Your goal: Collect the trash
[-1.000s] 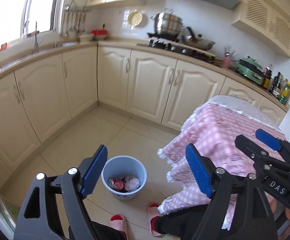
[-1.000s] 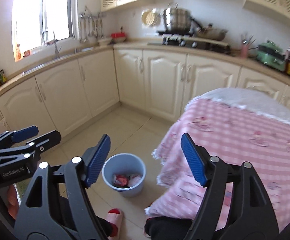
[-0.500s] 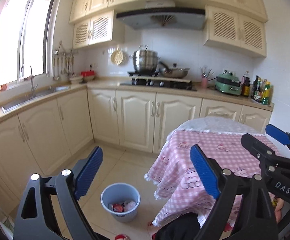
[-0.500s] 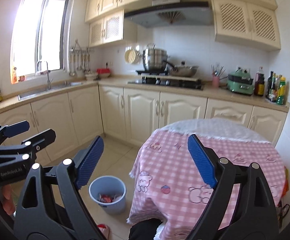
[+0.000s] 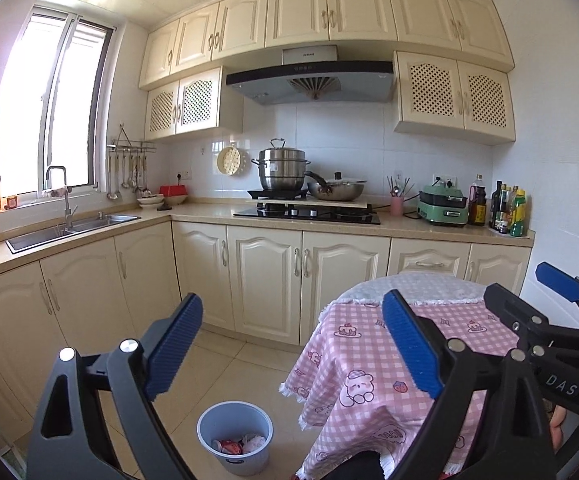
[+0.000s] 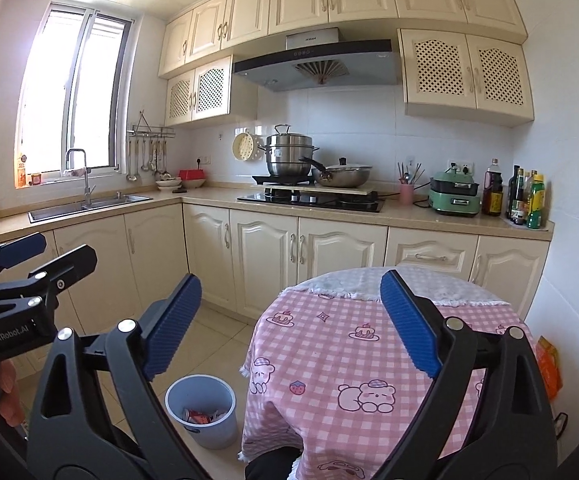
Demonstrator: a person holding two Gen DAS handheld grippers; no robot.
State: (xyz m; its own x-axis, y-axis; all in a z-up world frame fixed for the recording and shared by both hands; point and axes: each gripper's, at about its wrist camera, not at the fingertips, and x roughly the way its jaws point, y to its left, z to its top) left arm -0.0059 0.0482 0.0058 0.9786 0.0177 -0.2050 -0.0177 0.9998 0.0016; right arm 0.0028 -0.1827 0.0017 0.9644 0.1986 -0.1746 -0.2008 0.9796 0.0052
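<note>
A light blue bin point(image 5: 235, 436) stands on the tiled floor left of the round table; it also shows in the right wrist view point(image 6: 201, 410). Crumpled trash point(image 5: 241, 445) lies inside it, red and white point(image 6: 201, 416). My left gripper point(image 5: 289, 344) is open and empty, held high above the bin. My right gripper point(image 6: 289, 320) is open and empty, over the table's near left edge. Each gripper shows in the other's view: the right one point(image 5: 561, 300) at the right edge, the left one point(image 6: 29, 264) at the left edge.
The round table point(image 6: 329, 344) has a pink checked cloth with nothing seen on it. Cream cabinets point(image 5: 265, 280) run along the back and left. The counter holds a sink point(image 5: 69, 228), a stove with pots point(image 5: 305, 208) and bottles point(image 5: 509, 208).
Both grippers have risen and tilted up, so the view has swung from the floor and bin to the whole kitchen. Both stay open and empty.
</note>
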